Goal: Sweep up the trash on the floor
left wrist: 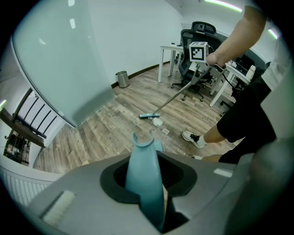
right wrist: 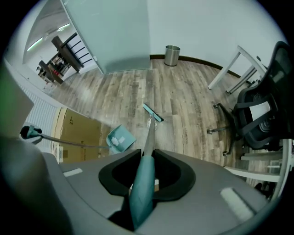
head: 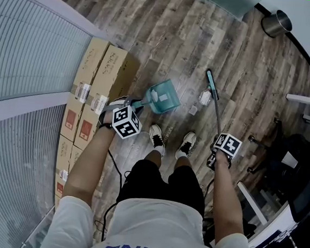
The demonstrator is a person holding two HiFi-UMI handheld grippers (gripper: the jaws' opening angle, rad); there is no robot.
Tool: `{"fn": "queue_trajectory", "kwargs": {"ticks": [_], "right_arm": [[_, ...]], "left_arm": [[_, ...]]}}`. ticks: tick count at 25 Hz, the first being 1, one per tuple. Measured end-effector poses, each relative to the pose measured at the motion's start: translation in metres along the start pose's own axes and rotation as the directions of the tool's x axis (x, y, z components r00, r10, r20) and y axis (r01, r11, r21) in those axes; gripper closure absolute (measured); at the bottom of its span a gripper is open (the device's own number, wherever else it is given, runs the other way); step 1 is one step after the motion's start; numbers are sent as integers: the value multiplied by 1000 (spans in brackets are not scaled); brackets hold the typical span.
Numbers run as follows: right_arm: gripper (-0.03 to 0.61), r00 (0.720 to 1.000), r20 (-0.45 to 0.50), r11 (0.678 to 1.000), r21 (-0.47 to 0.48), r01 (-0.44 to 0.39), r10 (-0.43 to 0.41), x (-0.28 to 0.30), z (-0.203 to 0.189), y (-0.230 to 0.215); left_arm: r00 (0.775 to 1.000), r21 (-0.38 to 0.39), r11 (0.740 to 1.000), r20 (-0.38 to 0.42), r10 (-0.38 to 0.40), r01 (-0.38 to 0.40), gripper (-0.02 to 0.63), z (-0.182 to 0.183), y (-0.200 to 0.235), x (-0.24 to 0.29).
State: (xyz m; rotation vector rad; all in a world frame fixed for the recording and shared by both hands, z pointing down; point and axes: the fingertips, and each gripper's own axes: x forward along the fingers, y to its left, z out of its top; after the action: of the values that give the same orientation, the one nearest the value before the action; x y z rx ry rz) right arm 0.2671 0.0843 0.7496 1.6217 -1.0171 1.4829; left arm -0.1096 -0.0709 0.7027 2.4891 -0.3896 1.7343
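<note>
Since two tools have to work at once, you've given each gripper one. Far left, cardboard boxes [head: 96,82] line the wall, out of play. Your left gripper [left wrist: 149,193] is clamped on the teal dustpan handle, jaws pressing its sides. It's pitched steeply down, so the dustpan [head: 163,96] rests on the wood floor [head: 180,30] with its mouth facing right: a parked catcher. Pale bits seem to lie in it already.

Next right is the trash, on the floor ahead of your shoes [head: 155,134]. A small scrap [head: 193,111] lies near the pan, and a crumpled white piece [head: 204,97] sits just beside the broom head [head: 212,83]. The head is on the far side of that piece from the pan, so a leftward stroke should drive it in. That's probably the step in hand.

Your right gripper [right wrist: 143,193] is closed on the broom's teal grip, pointing down, high on the handle for reach. An office chair [head: 283,155] stands far right, clear of the stroke.
</note>
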Motion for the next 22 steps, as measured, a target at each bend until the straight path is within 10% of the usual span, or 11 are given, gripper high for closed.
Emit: {"fn": "queue_trajectory", "kwargs": {"ticks": [22], "right_arm": [[469,948,-81,947,121,-299,309,-19,-50,109]], "left_arm": [[1000,3,1000,3,-3,3,514,1,0,0]]}}
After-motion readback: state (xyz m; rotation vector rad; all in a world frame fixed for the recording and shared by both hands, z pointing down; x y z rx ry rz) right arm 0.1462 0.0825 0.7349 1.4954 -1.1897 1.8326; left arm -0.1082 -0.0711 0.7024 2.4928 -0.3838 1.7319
